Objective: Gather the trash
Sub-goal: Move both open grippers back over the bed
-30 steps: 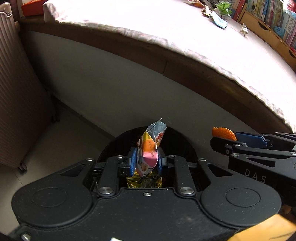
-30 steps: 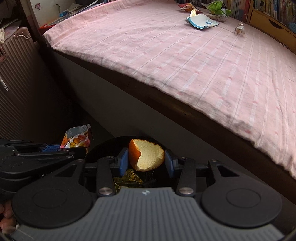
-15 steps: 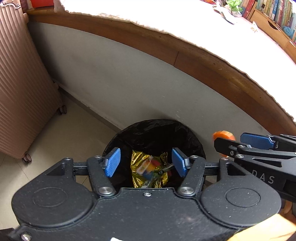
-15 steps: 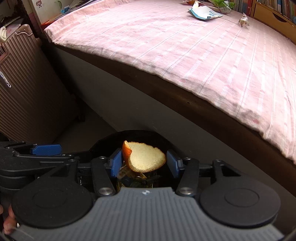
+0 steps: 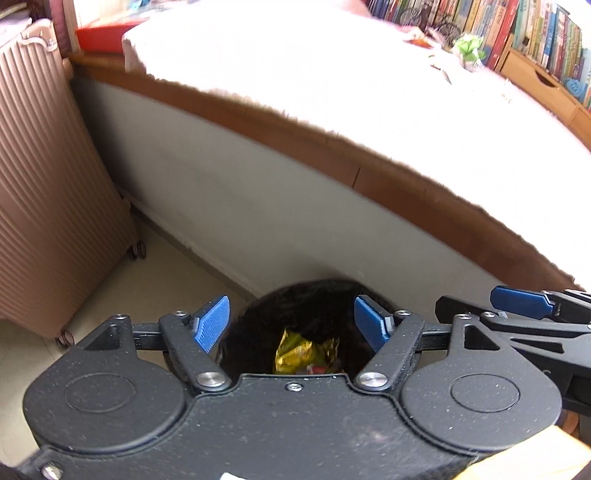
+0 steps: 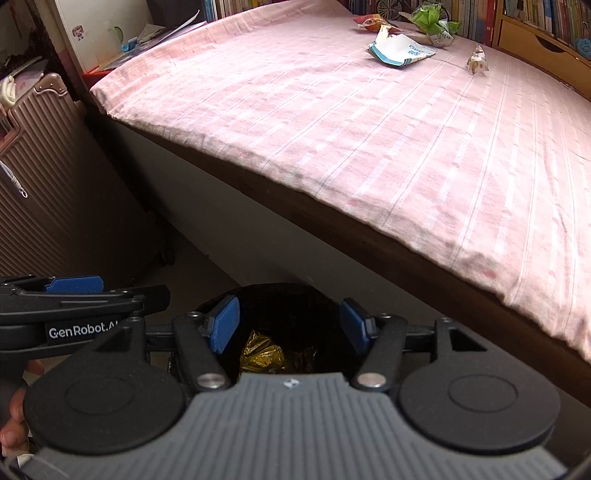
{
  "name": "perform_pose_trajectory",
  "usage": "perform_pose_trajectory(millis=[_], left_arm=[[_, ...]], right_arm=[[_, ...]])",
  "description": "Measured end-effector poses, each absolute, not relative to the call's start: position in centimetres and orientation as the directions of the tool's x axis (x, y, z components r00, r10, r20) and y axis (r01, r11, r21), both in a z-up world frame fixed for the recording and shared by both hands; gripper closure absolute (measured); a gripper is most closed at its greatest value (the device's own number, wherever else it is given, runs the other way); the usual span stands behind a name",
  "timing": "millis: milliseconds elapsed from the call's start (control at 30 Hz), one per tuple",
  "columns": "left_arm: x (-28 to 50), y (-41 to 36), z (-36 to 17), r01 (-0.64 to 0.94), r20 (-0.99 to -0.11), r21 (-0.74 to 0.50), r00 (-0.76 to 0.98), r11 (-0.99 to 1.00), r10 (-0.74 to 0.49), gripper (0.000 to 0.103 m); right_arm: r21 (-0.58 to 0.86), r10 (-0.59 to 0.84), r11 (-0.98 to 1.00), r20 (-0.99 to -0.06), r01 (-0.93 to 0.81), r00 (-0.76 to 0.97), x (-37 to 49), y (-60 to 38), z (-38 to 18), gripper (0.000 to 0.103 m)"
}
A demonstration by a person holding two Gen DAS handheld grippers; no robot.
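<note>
A black-lined trash bin (image 5: 306,295) stands on the floor against the bed's side, also seen in the right wrist view as the bin (image 6: 280,299). Inside lies a crumpled gold wrapper (image 5: 299,350), the same gold wrapper (image 6: 262,354). My left gripper (image 5: 291,325) hangs open over the bin with nothing between its blue pads. My right gripper (image 6: 290,325) is open over the bin too, empty. On the far side of the pink bed lie a blue-white packet (image 6: 400,51), a green crumpled wrapper (image 6: 432,16), an orange snack bag (image 6: 371,22) and a small twisted wrapper (image 6: 477,61).
A pink ribbed suitcase (image 5: 48,184) stands on the floor left of the bin. The pink striped bed (image 6: 369,118) fills the right and back. Bookshelves (image 5: 535,40) line the far wall. A hand (image 6: 13,417) holds the left gripper's handle at lower left.
The left gripper let go of the snack wrapper into the bin and opened. The right gripper then opened and the orange peel is gone from its fingers. Both have risen a little.
</note>
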State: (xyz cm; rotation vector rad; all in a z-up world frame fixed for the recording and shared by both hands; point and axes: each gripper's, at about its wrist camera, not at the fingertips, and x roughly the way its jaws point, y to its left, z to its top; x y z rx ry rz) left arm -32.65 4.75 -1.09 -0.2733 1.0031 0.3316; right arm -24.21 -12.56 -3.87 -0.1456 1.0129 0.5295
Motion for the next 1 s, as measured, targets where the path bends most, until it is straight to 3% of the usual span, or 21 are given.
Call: perform_pose_trajectory(millis=[367, 633, 1000], left_arm=[[-28.7, 3.2, 6.6, -0.327, -0.731, -0.104, 0.666, 0.939, 0.151, 0.02], [-21.6, 0.7, 11.1, -0.245, -0.649, -0.091, 0.75, 0.965, 0.129, 0.014], [-9.4, -4.3, 9.4, -0.152, -0.659, -0.07, 0.749, 0.986, 0.069, 0.014]], right_arm=[[0.177, 0.428, 0.879, -0.702, -0.443, 0.57, -21.9, -15.4, 3.6, 0.03], [0.133, 0.348, 0.928, -0.638, -0.347, 0.687, -15.4, -18.7, 7.9, 0.029], [0.049, 0.221, 0.967, -0.655, -0.252, 0.722, -5.4, -22.8, 7.8, 0.029]])
